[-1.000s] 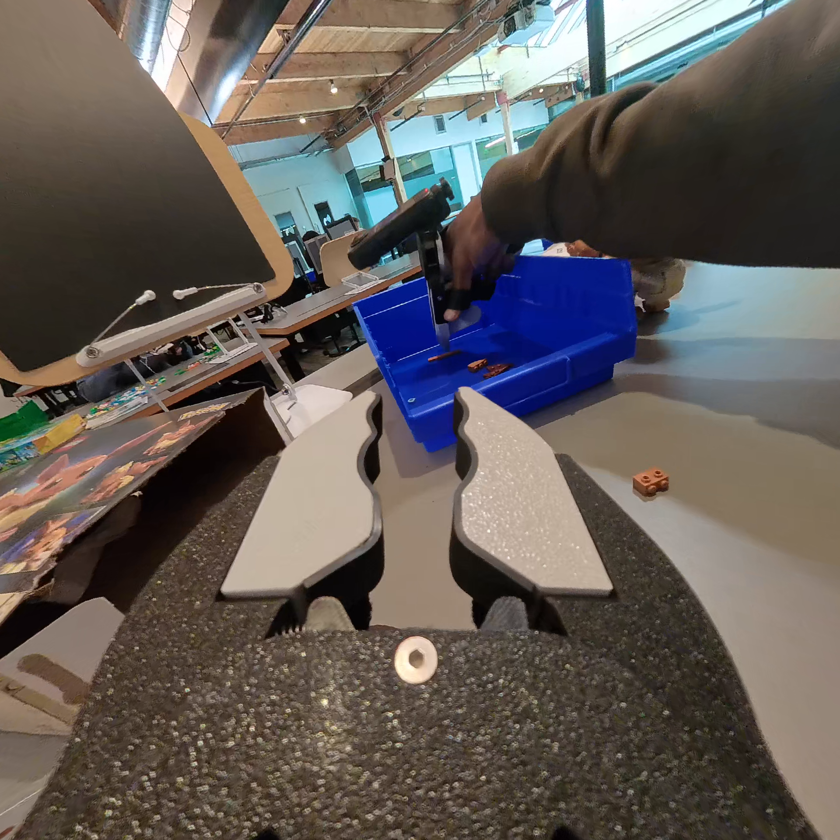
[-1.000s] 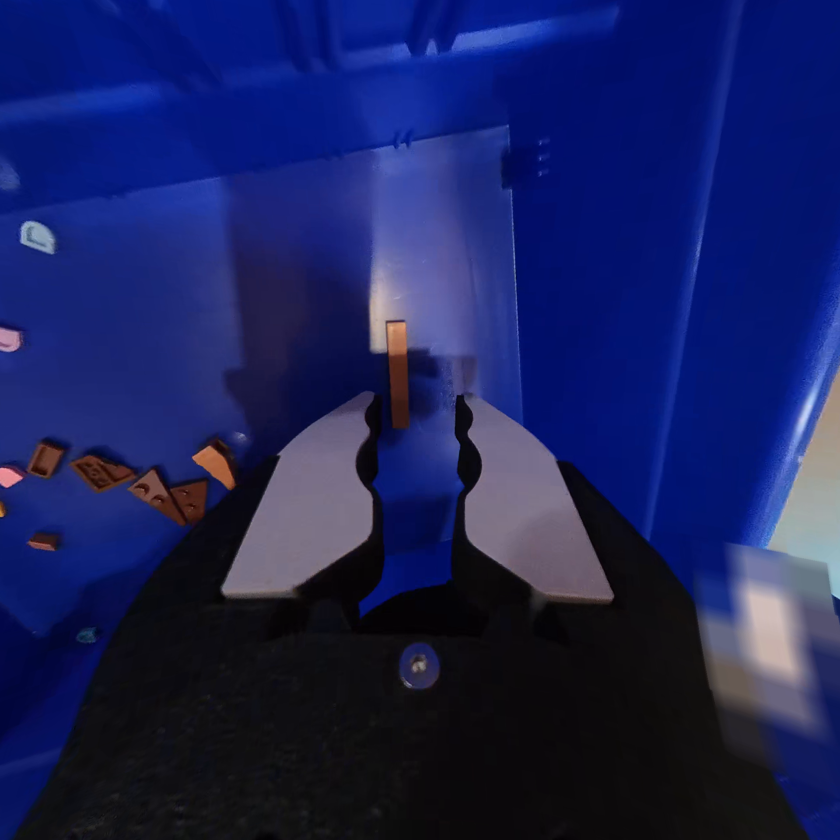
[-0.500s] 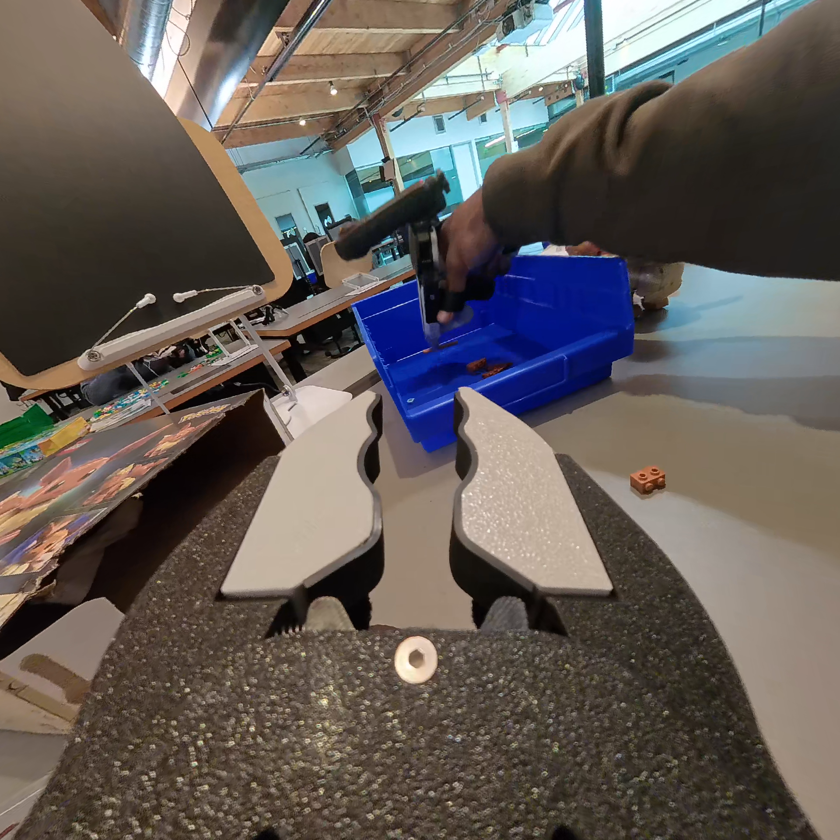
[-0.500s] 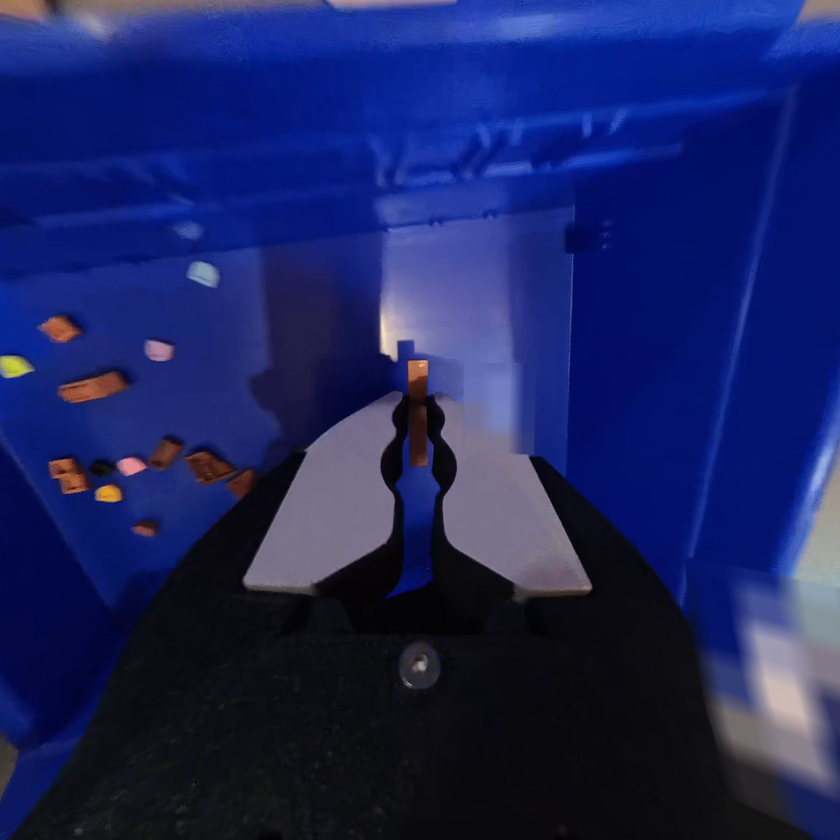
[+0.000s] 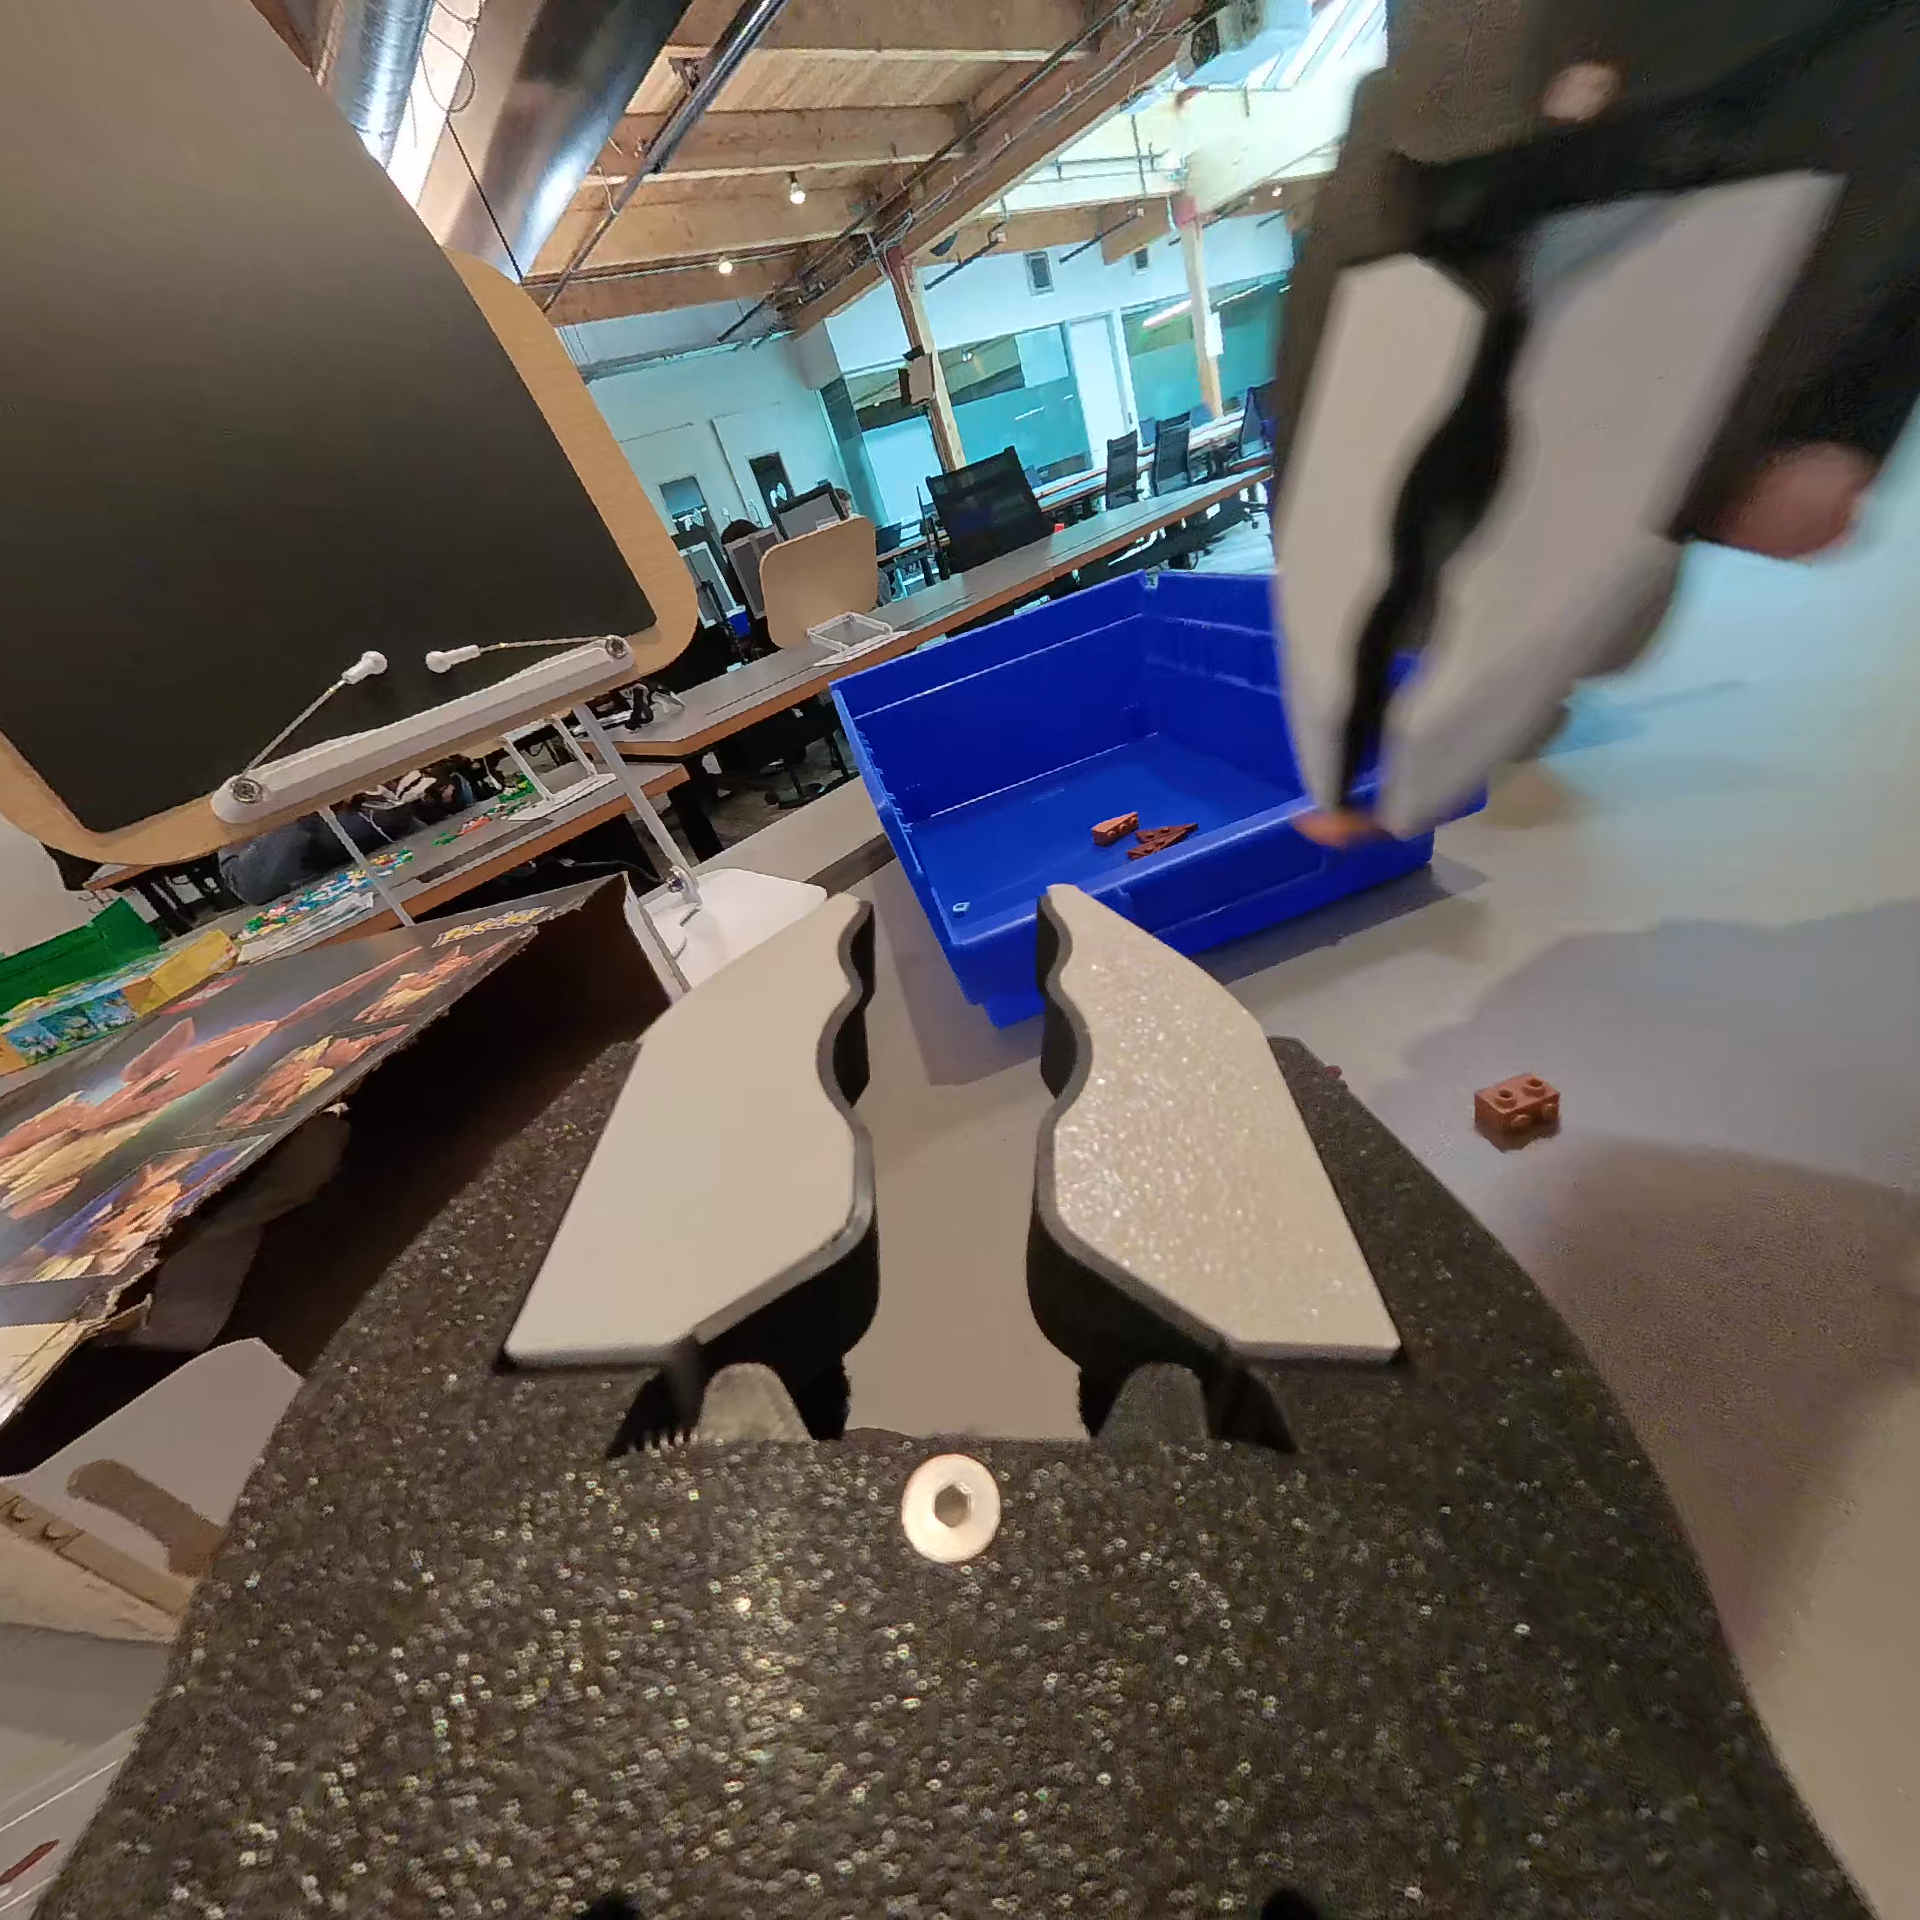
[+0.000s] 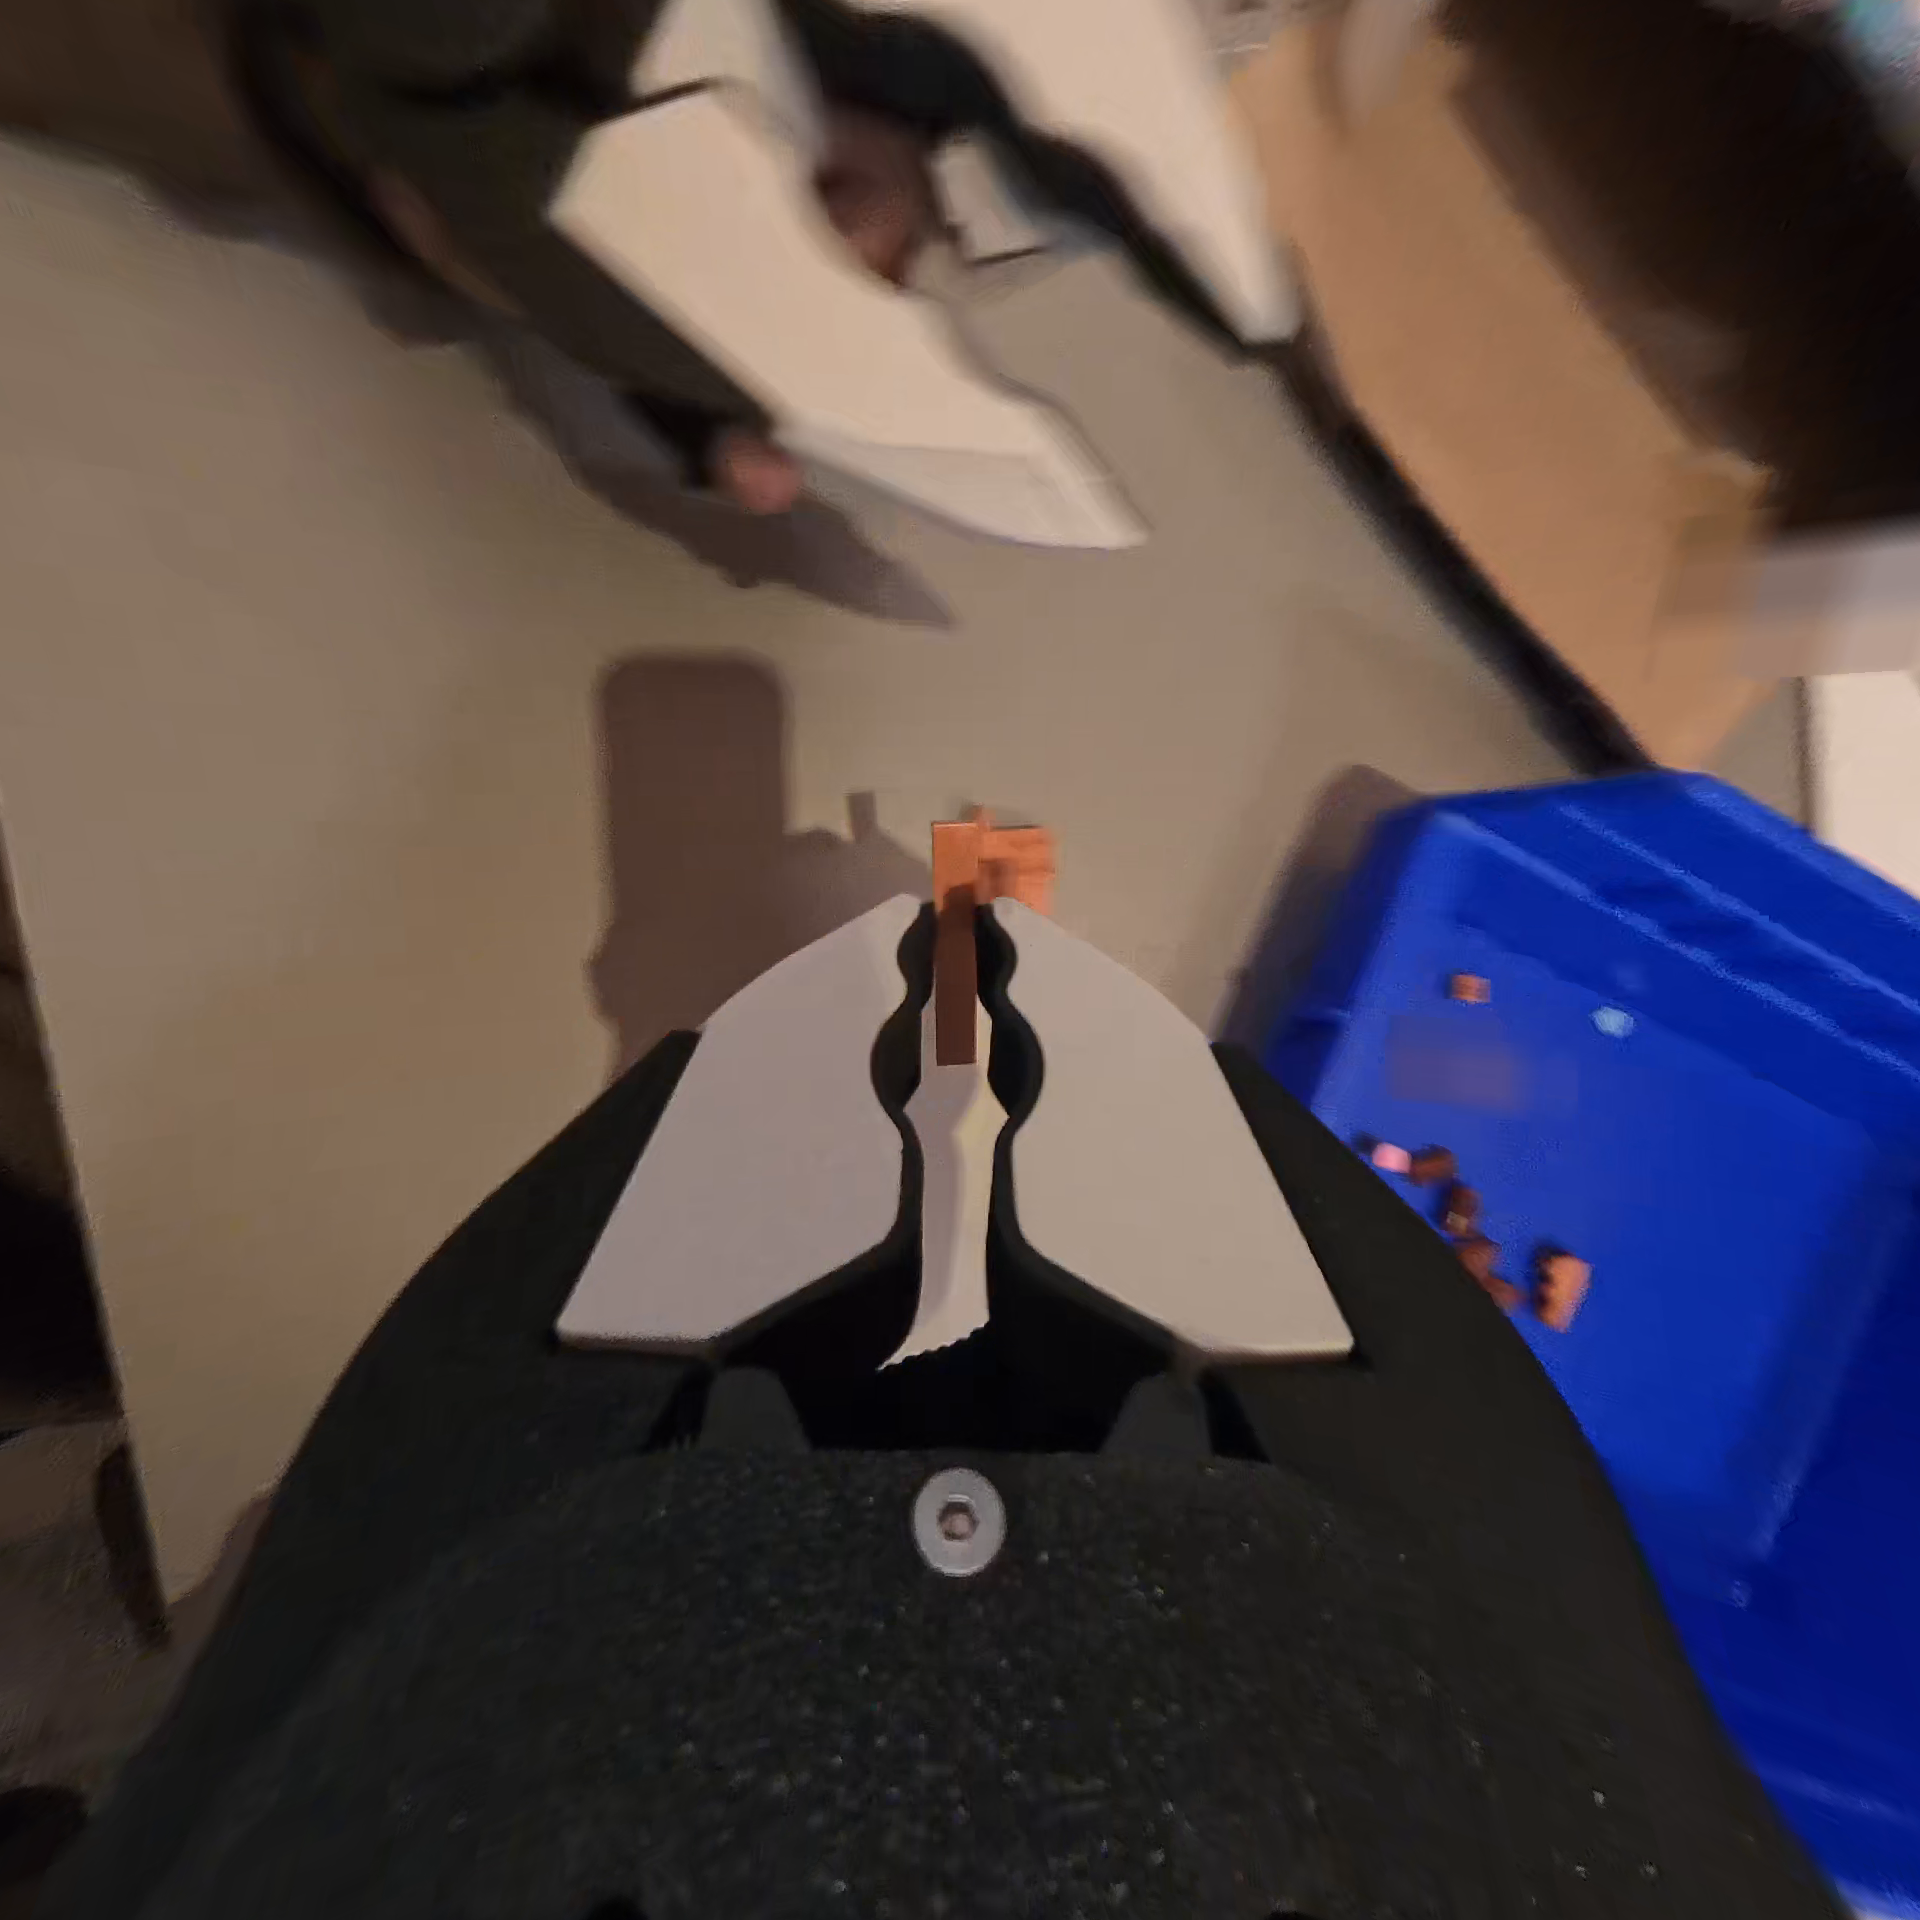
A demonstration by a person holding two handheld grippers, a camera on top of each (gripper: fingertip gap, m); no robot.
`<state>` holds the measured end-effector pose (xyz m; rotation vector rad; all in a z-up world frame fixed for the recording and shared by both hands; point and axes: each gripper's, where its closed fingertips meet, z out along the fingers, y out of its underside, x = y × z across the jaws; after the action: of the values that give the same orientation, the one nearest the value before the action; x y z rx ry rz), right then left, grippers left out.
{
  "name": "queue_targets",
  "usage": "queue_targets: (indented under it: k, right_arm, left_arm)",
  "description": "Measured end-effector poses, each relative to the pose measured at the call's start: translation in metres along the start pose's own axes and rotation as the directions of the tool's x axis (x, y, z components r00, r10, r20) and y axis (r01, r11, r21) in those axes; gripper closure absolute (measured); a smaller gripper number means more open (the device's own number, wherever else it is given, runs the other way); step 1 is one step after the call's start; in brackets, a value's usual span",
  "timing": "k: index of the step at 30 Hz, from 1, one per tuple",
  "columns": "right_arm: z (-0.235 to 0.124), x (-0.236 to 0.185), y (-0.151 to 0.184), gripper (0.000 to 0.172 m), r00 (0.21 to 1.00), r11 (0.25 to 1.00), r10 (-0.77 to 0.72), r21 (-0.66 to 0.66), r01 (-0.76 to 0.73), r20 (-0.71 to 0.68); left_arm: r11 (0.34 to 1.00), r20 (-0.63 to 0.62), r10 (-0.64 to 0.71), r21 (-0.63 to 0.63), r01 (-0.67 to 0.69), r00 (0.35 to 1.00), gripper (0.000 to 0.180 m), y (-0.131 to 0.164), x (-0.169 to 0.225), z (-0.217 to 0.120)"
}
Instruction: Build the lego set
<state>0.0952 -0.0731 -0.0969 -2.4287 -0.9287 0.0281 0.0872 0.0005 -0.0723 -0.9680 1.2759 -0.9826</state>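
Note:
My right gripper (image 6: pixel 958 909) is shut on a thin orange-brown lego strip (image 6: pixel 956 987), which stands on edge between the pads and pokes out past the tips. It hangs over the grey table, just above a small brown brick (image 6: pixel 1029 868). In the left wrist view the right gripper (image 5: pixel 1351 805) is blurred at the upper right, in front of the blue bin (image 5: pixel 1039 717), with the strip's end (image 5: pixel 1335 828) at its tips. The brown brick (image 5: pixel 1517 1103) lies on the table to the right. My left gripper (image 5: pixel 951 925) is open and empty, low over the table.
The blue bin (image 6: pixel 1662 935) holds several loose brown pieces (image 5: pixel 1143 831). A printed lego box (image 5: pixel 208 1070) lies at the left. A dark board on a white stand (image 5: pixel 260 416) rises behind it. The person's hand (image 5: pixel 1787 509) holds the right gripper. The tips of one gripper are about 8 cm away from the tips of the other. The small brown brick (image 6: pixel 1029 868) is about 9 cm from my right fingertips.
The right gripper closed on the strip inside the bin, lifted it out and swung it over the table towards the left gripper. The left gripper stayed still and open.

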Motion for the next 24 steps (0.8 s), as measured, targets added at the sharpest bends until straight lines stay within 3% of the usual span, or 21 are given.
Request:
queue_targets:
  k: [7,12,24]
  right_arm:
    - [0.056,-0.076,0.027,0.165,0.99,0.986,-0.071,-0.141,0.088,0.124]
    - [0.073,-0.087,0.036,0.165,0.986,0.976,-0.08,-0.188,0.108,0.148]
    - [0.074,-0.086,0.036,0.164,0.986,0.976,-0.077,-0.19,0.105,0.148]
  left_arm:
    - [1.0,0.024,0.017,-0.01,-0.016,1.0,0.151,0.003,-0.003,0.0]
    - [1.0,0.023,0.015,-0.011,-0.015,1.0,0.152,0.003,-0.003,0.001]
    - [1.0,0.012,0.005,-0.012,-0.005,1.0,0.152,0.003,-0.002,0.001]
